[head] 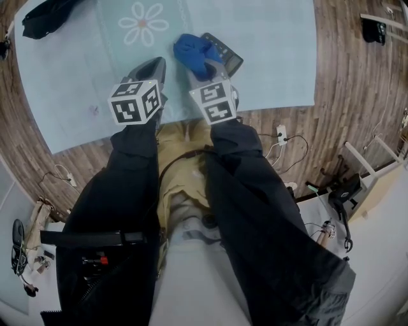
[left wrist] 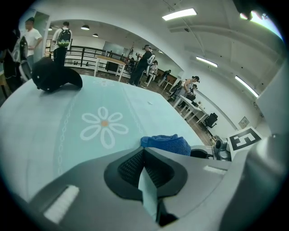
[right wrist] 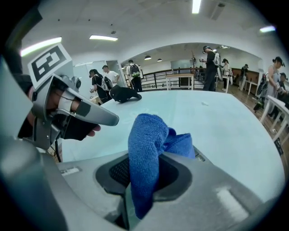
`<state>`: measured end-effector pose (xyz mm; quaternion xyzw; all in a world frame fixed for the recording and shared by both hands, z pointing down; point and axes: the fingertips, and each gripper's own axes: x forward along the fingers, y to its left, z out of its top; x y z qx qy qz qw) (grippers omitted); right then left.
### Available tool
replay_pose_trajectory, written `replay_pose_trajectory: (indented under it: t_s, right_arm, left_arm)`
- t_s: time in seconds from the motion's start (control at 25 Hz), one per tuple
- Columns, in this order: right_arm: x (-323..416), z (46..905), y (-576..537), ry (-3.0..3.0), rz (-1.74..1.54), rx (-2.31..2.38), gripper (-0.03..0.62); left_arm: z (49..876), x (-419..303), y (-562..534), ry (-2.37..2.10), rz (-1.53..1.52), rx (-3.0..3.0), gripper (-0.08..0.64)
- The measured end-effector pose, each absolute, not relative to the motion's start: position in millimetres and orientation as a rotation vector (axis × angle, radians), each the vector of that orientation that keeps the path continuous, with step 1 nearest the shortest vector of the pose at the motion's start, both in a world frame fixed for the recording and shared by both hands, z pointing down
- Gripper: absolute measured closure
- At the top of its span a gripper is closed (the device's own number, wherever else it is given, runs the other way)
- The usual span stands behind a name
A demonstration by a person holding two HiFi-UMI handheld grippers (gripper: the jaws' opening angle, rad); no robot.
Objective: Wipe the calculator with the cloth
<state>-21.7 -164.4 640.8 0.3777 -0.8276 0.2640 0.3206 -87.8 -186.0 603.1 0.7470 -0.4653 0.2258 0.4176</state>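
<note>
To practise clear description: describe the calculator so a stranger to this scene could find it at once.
Start at the pale blue tablecloth with its white daisy print. Just right of the daisy lies a dark, flat calculator, partly under a blue cloth. Unlike the soft black cap at the far left corner, it is rectangular.

Bunched blue cloth (head: 193,52) partly over the dark calculator (head: 227,57)
</note>
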Motion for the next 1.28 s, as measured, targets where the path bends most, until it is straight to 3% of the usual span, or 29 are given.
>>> replay_pose_trajectory:
  t_s: [0.32, 0.64, 1.04, 1.28]
  right_arm:
    - [-34.5, 629.3, -160.0, -2.272, 0.837, 0.959, 0.495]
    - [2.7, 569.1, -184.5, -2.362, 0.885, 1.148, 0.495]
    - [94.6, 537.2, -221.0, -2.192, 0.605, 1.397, 0.494]
    - [108.7, 567.1, -215.4, -2.030, 0.505, 1.325, 0.494]
  left_arm:
    - [603.9, -97.8, -184.7, -1.193, 0.563, 1.862, 0.563]
    - [593.1, -102.2, -188.6, -1.211, 0.533, 1.869, 0.563]
    - [588.6, -99.6, -192.8, -1.213, 0.513, 1.875, 0.563]
    - [589.5, -98.3, -191.8, -1.205, 0.519, 1.873, 0.563]
